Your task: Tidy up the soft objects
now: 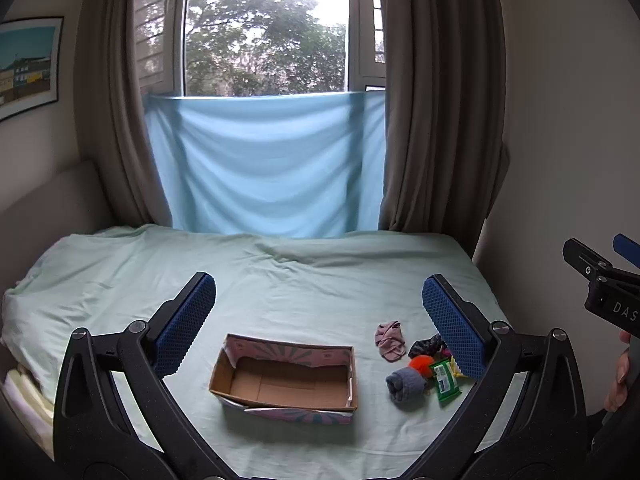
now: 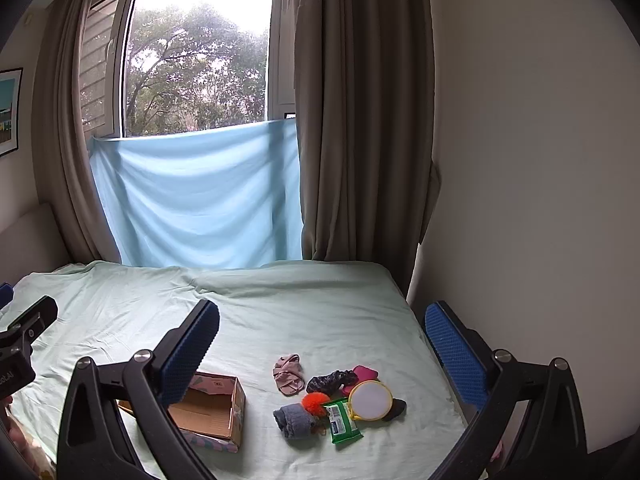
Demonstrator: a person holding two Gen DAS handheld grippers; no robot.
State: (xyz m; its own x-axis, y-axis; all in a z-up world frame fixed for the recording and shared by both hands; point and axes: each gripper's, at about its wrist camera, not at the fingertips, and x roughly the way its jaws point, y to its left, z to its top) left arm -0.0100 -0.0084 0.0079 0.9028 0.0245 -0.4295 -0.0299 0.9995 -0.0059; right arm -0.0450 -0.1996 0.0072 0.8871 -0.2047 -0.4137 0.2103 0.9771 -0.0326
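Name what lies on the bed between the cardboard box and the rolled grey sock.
Nothing: only bare green sheet separates the cardboard box from the rolled grey sock, clearest in the left wrist view.

Your left wrist camera looks forward between the left tongs [image 1: 319, 322], held above the near edge of the bed [image 1: 280, 276] and facing the window [image 1: 266, 32] squarely, with the cardboard box [image 1: 285, 376] almost centred below. Your right wrist camera looks between the right tongs [image 2: 322, 354] from a spot further right, angled slightly left, so the window [image 2: 196, 68] sits left of centre. Both views share the bed, the box [image 2: 212, 412], the small pile of soft things [image 2: 332, 396] and the blue cloth [image 2: 196, 196]. Each camera catches the other tongs at its frame edge.
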